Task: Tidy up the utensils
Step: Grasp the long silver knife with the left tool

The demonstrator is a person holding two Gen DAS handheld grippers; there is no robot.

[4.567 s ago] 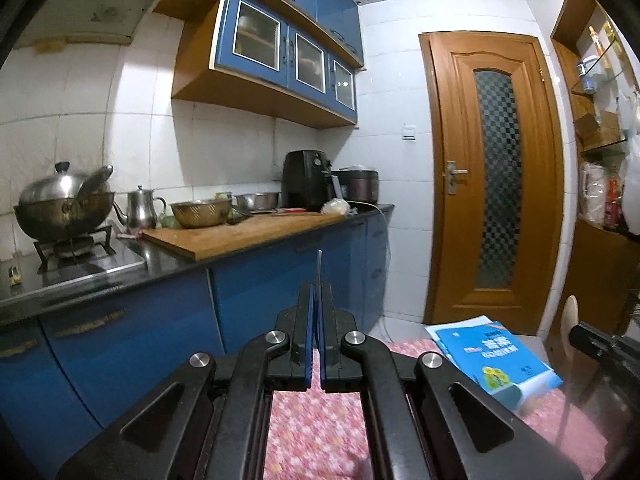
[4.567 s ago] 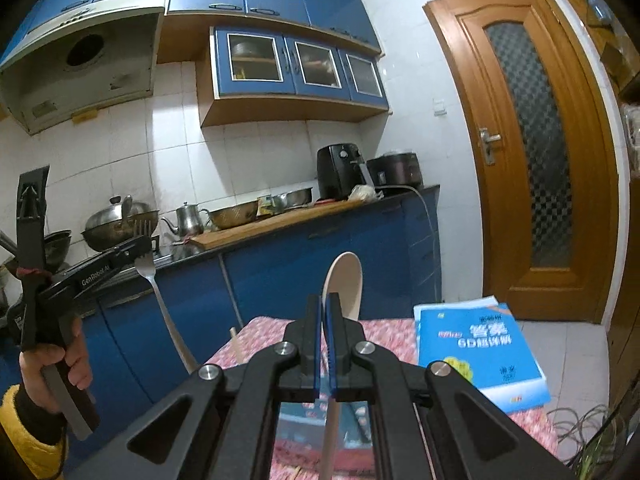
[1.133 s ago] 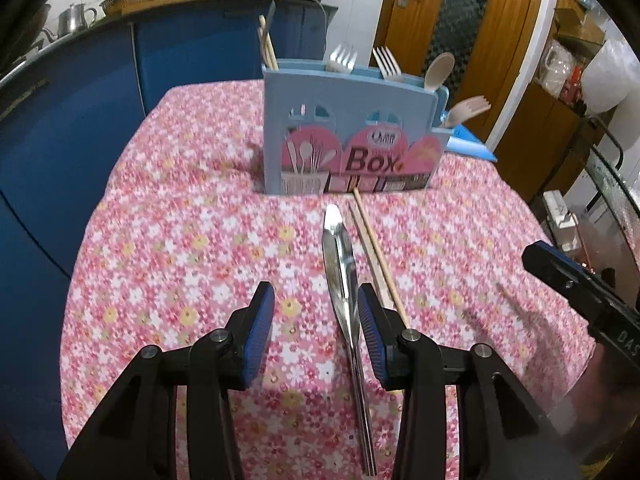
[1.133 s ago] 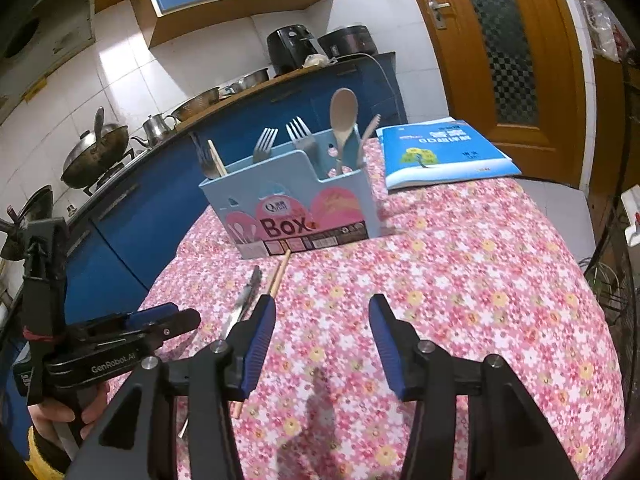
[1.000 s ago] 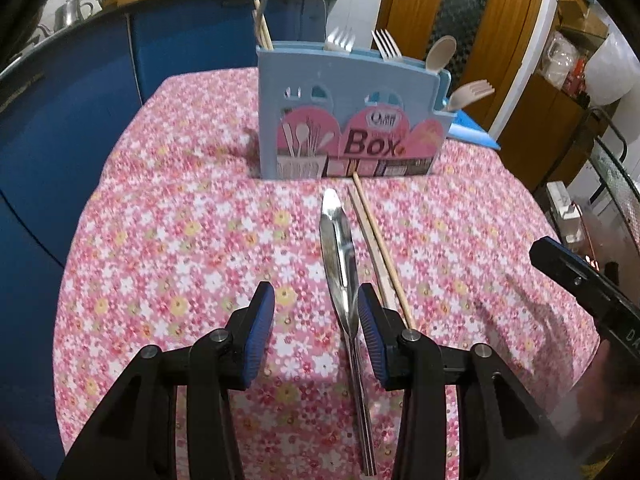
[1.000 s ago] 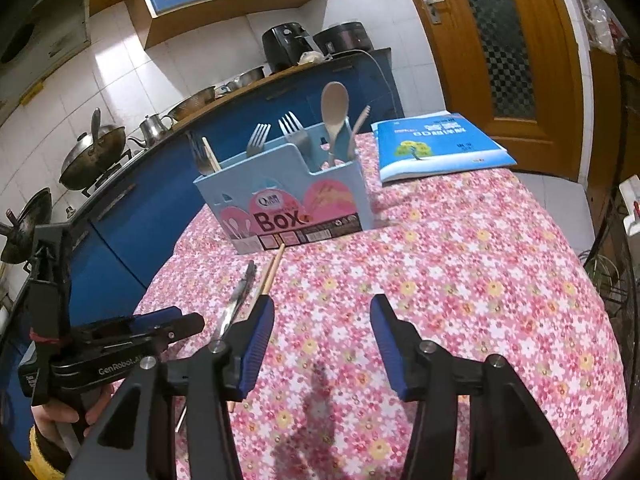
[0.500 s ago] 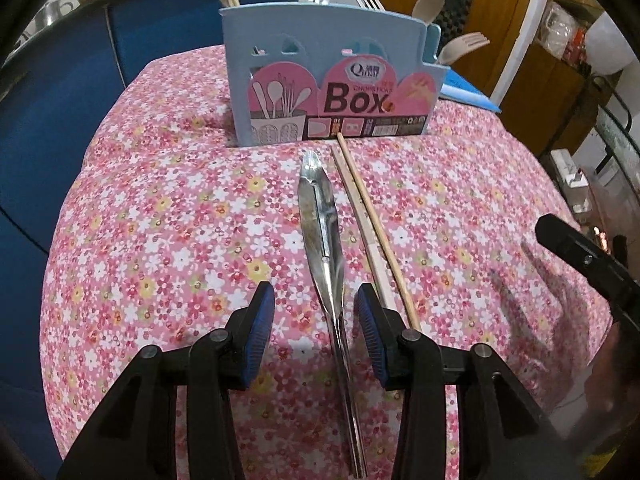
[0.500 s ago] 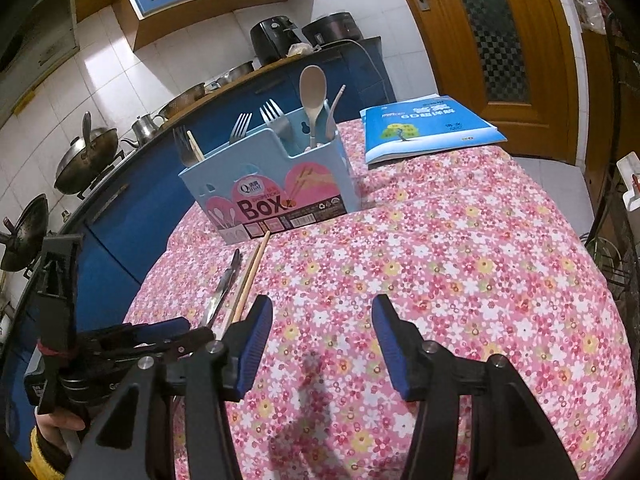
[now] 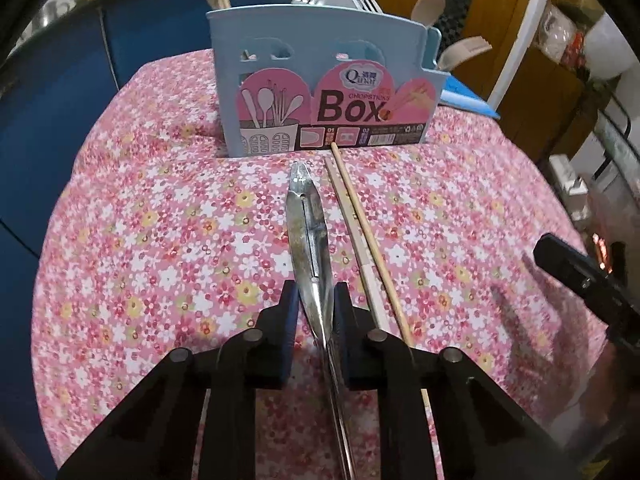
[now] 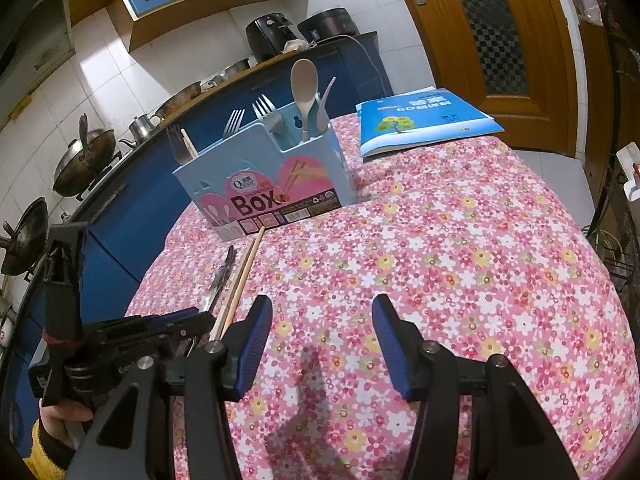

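My left jaws (image 9: pixel 314 304) clamp the metal tongs (image 9: pixel 308 224) in front of the utensil box (image 9: pixel 324 92).
The tongs lie on the floral worktop (image 9: pixel 160 240), tip toward the box, chopsticks (image 9: pixel 360 236) just beside them. My right jaws (image 10: pixel 322 334) hang wide apart, gripping nothing, nearer me than the box.

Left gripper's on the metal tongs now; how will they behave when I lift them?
The metal tongs look polished, so they may slip between the left gripper pads. Gripped near mid-length, the long blades could droop or pivot. They lie close beside the chopsticks, which might roll if nudged.
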